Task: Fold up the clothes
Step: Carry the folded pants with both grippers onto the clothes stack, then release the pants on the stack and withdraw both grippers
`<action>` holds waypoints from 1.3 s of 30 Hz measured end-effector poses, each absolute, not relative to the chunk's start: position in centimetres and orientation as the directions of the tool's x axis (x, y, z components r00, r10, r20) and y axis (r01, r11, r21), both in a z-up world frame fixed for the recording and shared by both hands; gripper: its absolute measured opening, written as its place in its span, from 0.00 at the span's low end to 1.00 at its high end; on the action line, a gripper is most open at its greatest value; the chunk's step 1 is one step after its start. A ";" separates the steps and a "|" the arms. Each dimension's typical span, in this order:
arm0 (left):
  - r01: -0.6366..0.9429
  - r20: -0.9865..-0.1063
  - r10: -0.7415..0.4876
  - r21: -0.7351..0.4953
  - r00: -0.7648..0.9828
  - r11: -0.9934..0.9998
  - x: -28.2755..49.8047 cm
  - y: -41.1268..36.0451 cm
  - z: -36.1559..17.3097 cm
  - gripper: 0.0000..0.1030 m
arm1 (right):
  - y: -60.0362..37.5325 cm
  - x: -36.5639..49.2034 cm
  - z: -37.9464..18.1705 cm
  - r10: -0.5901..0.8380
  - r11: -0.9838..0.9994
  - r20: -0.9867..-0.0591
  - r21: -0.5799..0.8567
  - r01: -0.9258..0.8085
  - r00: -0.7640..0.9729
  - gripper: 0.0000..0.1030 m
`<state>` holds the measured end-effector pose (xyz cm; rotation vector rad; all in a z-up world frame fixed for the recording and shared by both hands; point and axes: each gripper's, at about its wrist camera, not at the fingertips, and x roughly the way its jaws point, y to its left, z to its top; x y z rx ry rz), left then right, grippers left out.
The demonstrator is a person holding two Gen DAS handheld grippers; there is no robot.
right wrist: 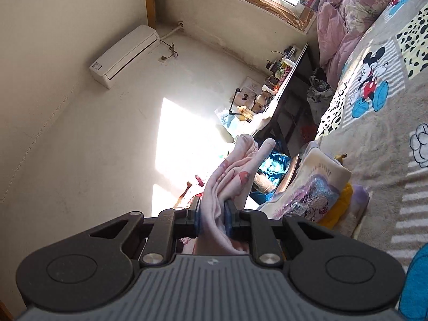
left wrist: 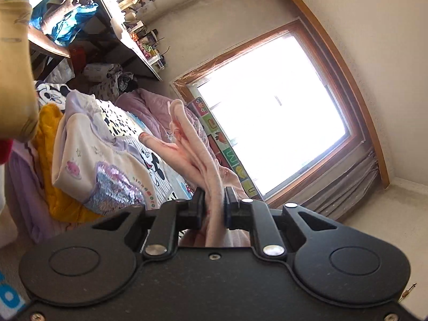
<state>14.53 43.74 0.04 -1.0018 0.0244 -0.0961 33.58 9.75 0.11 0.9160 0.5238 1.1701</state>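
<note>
My left gripper [left wrist: 214, 203] is shut on a bunched pink garment [left wrist: 187, 144] that stands up from its jaws, held in the air beside the bed. My right gripper [right wrist: 212, 211] is shut on another part of a pink printed garment [right wrist: 235, 165], also lifted. A stack of folded clothes lies on the bed: a cream top with a sequin patch [left wrist: 112, 184] over a yellow knit [left wrist: 50, 144]; it also shows in the right wrist view [right wrist: 315, 187].
The bed has a Mickey Mouse cover [right wrist: 374, 85] and a pink quilt [right wrist: 345, 13] near the window [left wrist: 272, 117]. A dark desk [right wrist: 289, 91] with clutter stands by the wall. An air conditioner [right wrist: 125, 53] hangs on the wall. A tan cloth [left wrist: 13, 67] is close at the left.
</note>
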 end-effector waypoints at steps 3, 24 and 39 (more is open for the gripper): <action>0.079 0.049 -0.070 -0.838 0.996 0.540 16.8 45.8 1.3 0.12 | 11.3 35.4 0.2 0.933 0.136 0.086 0.815 -0.563 0.350 0.20; -0.320 -0.371 0.141 -0.482 0.918 0.816 13.1 38.7 -1.5 0.92 | 11.6 29.7 -4.7 0.802 0.582 -0.347 0.633 -0.511 0.486 0.74; -0.423 -0.387 0.354 -0.109 0.851 0.899 4.5 31.6 5.6 1.00 | 8.6 17.8 6.5 0.624 0.771 -0.542 0.310 -0.557 0.563 1.00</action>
